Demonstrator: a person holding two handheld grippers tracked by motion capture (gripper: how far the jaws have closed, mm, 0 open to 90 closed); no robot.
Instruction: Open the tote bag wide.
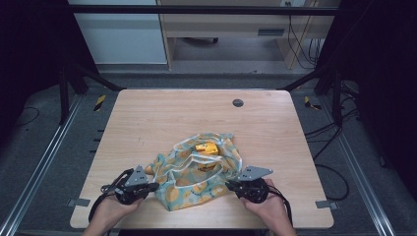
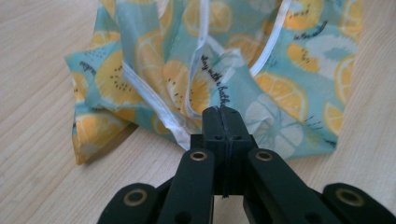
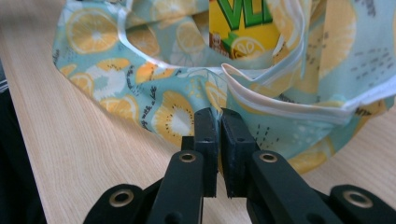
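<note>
Lying crumpled on the wooden surface (image 1: 147, 118), lemon-print bag (image 1: 196, 182) with yellow carton (image 1: 207, 148) inside, cloth clamped by left gripper (image 1: 153, 186) and right gripper (image 1: 231, 185) jaws.

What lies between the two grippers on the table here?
In the high view, the fruit-print bag spans the stretch between the left gripper and right gripper, each shut on one edge, with a yellow carton inside it.

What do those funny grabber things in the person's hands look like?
Each hand-held gripper is black, built from jointed bars with brass-coloured rivets, ending in two flat black jaws. The left hand-held gripper and right hand-held gripper each carry a grey three-cornered plate on top and trail black cables. The forearms are bare, with no sleeves.
</note>
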